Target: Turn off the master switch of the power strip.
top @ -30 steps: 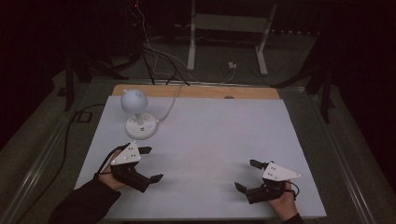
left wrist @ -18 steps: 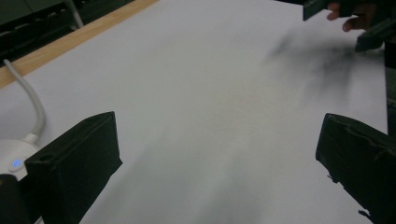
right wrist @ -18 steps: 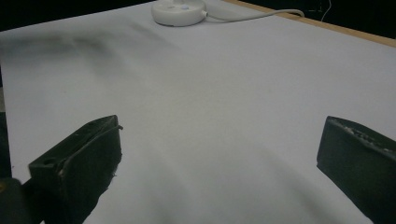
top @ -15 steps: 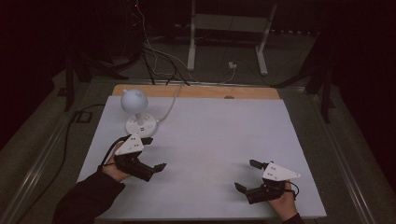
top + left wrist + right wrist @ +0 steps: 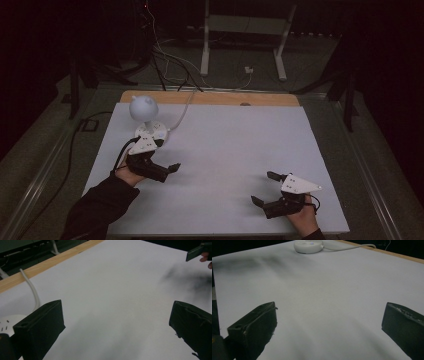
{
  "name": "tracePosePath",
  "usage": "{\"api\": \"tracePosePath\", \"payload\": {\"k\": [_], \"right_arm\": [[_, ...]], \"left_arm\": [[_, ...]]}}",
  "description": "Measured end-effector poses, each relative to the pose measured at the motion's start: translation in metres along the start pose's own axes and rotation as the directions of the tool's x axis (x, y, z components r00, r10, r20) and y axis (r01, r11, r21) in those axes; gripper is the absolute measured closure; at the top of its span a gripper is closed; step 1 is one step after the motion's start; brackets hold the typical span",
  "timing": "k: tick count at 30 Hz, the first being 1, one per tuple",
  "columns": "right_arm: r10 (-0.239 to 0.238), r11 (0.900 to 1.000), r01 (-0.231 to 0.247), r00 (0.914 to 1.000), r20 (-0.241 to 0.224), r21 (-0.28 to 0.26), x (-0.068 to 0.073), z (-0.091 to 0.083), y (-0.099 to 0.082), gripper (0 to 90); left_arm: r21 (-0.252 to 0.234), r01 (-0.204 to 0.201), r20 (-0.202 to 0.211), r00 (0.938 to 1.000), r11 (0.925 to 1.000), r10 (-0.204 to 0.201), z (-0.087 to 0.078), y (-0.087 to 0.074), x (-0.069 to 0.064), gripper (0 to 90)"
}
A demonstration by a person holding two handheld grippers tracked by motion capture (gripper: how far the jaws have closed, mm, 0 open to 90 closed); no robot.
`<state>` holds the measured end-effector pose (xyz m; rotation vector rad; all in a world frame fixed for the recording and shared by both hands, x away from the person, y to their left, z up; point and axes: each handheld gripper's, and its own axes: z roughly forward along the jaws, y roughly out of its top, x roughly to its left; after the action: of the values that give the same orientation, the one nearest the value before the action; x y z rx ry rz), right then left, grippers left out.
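Two hand-held grippers on the table, both with jaws spread wide and nothing between them. Going left to right: the white desk lamp sits around 10 o'clock, ball head on a round base, cord running off the back edge. The left hand-held gripper is just beside the base, so I'd guess it's on the approach. Next it'd need to turn toward the lamp before closing. The right hand-held gripper rests at 5 o'clock, well apart.
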<state>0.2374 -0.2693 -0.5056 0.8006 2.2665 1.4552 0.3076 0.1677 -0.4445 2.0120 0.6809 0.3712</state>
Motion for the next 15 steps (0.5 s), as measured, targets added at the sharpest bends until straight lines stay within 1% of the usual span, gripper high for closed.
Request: {"api": "tracePosePath", "payload": {"k": [1,2,3,4,6,7,8,9,10,11,12,14,15], "right_arm": [[0.0,1.0,0.0,1.0,0.0,0.001,0.0,0.0,0.0,0.0],[0.001,1.0,-0.001,1.0,0.0,0.003,0.0,0.0,0.0,0.0],[0.001,1.0,-0.001,1.0,-0.001,0.003,0.0,0.0,0.0,0.0],[0.0,1.0,0.0,1.0,-0.001,0.002,0.0,0.0,0.0,0.0],[-0.001,1.0,0.001,1.0,0.0,0.002,0.0,0.0,0.0,0.0],[0.0,1.0,0.0,1.0,-0.001,0.001,0.0,0.0,0.0,0.0],[0.002,1.0,-0.002,1.0,-0.001,0.002,0.0,0.0,0.0,0.0],[0.002,1.0,-0.002,1.0,-0.001,0.002,0.0,0.0,0.0,0.0],[0.003,1.0,-0.003,1.0,-0.001,0.003,0.0,0.0,0.0,0.0],[0.003,1.0,-0.003,1.0,-0.001,0.003,0.0,0.0,0.0,0.0],[0.003,1.0,-0.003,1.0,-0.002,0.002,0.0,0.0,0.0,0.0],[0.002,1.0,-0.002,1.0,-0.002,0.001,0.0,0.0,0.0,0.0],[0.004,1.0,-0.004,1.0,-0.003,0.0,0.0,0.0,0.0,0.0]], "left_arm": [[-0.003,-0.001,-0.009,1.0,1.0,0.001,0.001,0.001,0.001,0.3],[-0.008,0.011,-0.023,0.9997,0.9999,-0.011,0.004,0.002,0.003,0.3],[-0.008,0.011,-0.023,0.9997,0.9999,-0.011,0.004,0.002,0.003,0.3],[-0.017,0.014,-0.052,0.9985,0.9998,-0.015,0.007,0.003,0.006,0.3],[-0.016,0.025,-0.085,0.996,0.9996,-0.026,0.009,0.004,0.008,0.3],[-0.016,0.025,-0.085,0.996,0.9996,-0.026,0.009,0.004,0.008,0.3],[-0.027,0.05,-0.122,0.9911,0.9984,-0.053,0.012,0.006,0.011,0.3],[-0.029,0.058,-0.146,0.9874,0.9979,-0.062,0.013,0.006,0.013,0.3],[-0.029,0.058,-0.146,0.9874,0.9979,-0.062,0.013,0.006,0.013,0.3],[-0.026,0.073,-0.206,0.9756,0.997,-0.077,0.016,0.007,0.016,0.3],[-0.026,0.073,-0.206,0.9756,0.997,-0.077,0.016,0.007,0.016,0.3],[-0.036,0.098,-0.245,0.964,0.9946,-0.103,0.019,0.007,0.022,0.3],[-0.036,0.098,-0.245,0.964,0.9946,-0.103,0.019,0.007,0.022,0.3]]}}
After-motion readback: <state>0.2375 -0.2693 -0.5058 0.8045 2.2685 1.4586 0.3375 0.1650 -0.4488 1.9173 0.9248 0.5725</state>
